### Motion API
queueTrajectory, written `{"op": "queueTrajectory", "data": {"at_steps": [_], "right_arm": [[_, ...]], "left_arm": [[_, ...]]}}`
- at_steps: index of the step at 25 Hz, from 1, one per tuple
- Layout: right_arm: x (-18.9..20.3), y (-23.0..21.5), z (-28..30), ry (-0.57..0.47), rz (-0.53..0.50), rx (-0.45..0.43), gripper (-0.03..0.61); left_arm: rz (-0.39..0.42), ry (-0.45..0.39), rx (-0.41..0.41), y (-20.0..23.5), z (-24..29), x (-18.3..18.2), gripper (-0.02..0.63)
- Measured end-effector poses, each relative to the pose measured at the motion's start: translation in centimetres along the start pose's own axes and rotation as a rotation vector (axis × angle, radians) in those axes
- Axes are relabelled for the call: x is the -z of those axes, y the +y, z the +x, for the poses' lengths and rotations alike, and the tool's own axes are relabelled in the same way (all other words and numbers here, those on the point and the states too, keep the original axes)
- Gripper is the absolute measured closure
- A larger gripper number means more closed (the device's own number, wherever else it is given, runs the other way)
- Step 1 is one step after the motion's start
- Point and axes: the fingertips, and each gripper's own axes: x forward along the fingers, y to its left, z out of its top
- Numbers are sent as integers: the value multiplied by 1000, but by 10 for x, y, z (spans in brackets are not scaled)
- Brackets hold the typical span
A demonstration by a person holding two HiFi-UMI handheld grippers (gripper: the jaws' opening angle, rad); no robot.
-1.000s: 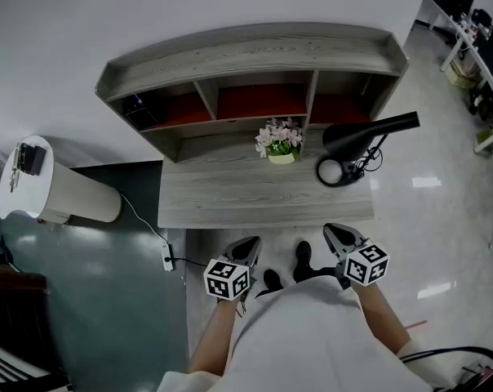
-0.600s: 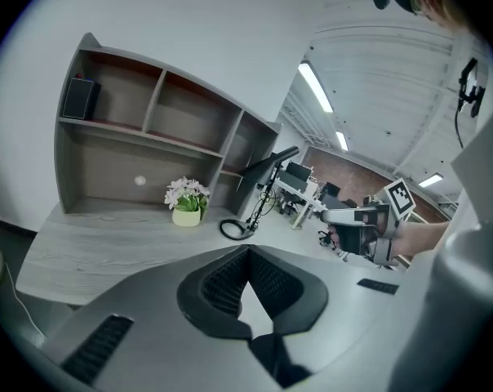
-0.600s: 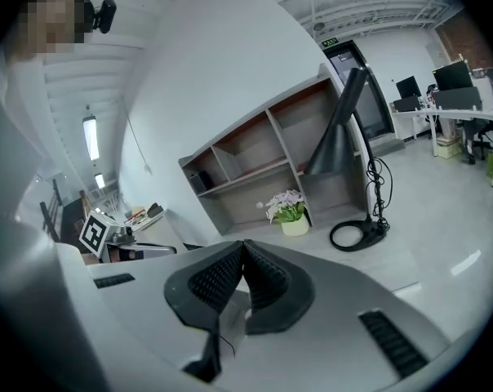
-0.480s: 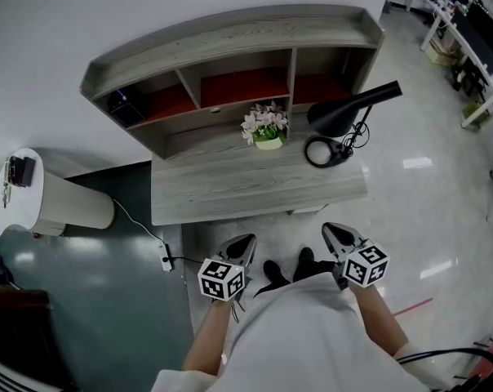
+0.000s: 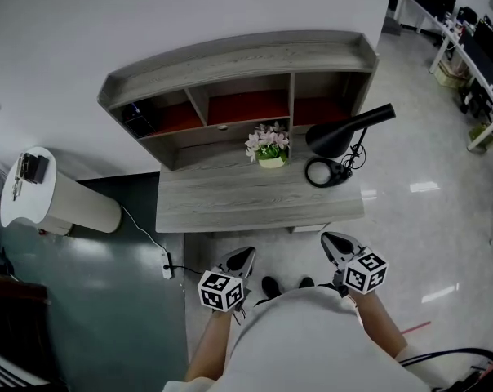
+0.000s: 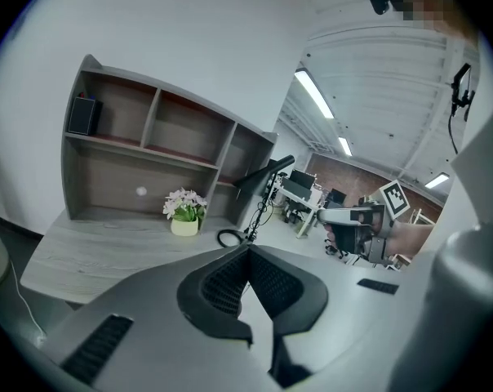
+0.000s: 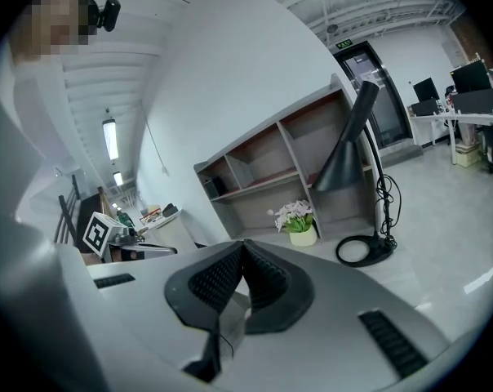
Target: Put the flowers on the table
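Office, grey wood surface [image 5: 230, 207]: potted flowers [image 5: 268, 145] upright at back, beside desk lamp [image 5: 340, 137], well ahead of both jaws, roughly between them. Left gripper [image 5: 241, 260], right gripper [image 5: 335, 247] clenched, empty, short of front edge; neither clearly nearer.

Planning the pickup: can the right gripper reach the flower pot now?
Probably not yet: the right gripper is shut, short of the table; the flower pot stands far back, unobstructed.

Grey wood-grain desk [image 5: 255, 202], red shelf backs [image 5: 246, 105], pink-white flowers [image 5: 267, 140], cream pot [image 5: 272, 162], black lamp [image 5: 344, 133], dark green floor [image 5: 91, 300] lower left.
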Motion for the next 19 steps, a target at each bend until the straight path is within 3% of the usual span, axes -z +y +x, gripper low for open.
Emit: {"op": "queueTrajectory", "data": {"at_steps": [19], "right_arm": [[-6, -12, -10, 16, 2, -25, 560]], "left_arm": [[-30, -35, -41, -15, 5, -6, 604]]}}
